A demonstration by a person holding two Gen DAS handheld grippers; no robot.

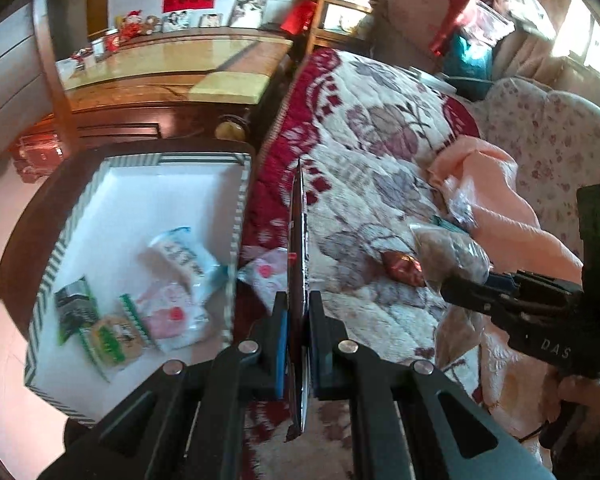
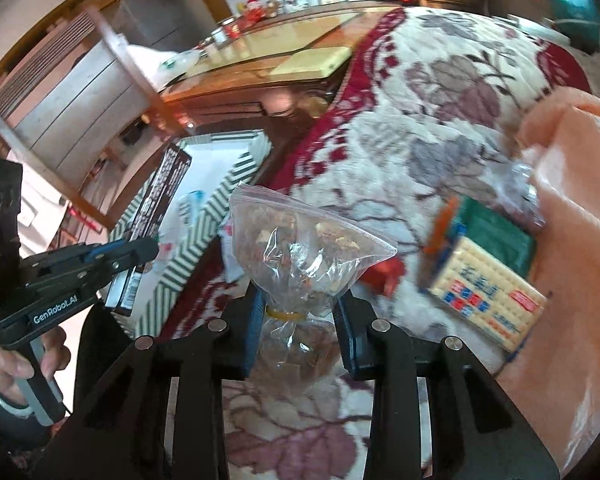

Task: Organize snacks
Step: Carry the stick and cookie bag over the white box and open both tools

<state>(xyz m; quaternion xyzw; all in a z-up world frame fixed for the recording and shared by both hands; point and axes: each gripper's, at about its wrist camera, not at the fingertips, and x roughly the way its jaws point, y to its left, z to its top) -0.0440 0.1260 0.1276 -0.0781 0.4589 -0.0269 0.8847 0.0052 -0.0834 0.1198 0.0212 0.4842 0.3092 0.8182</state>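
My left gripper is shut on a thin flat dark packet, seen edge-on and held upright beside the green-striped white box. Several wrapped snacks lie in the box. In the right wrist view the same left gripper holds that black packet over the box's near wall. My right gripper is shut on a clear zip bag of brown snacks, at its rubber-banded neck, lifted off the floral blanket. The left wrist view shows that right gripper and bag too.
A cracker pack and a green packet lie by a peach blanket. A red-wrapped sweet and a pink-white packet rest on the floral blanket. A wooden table stands beyond the box.
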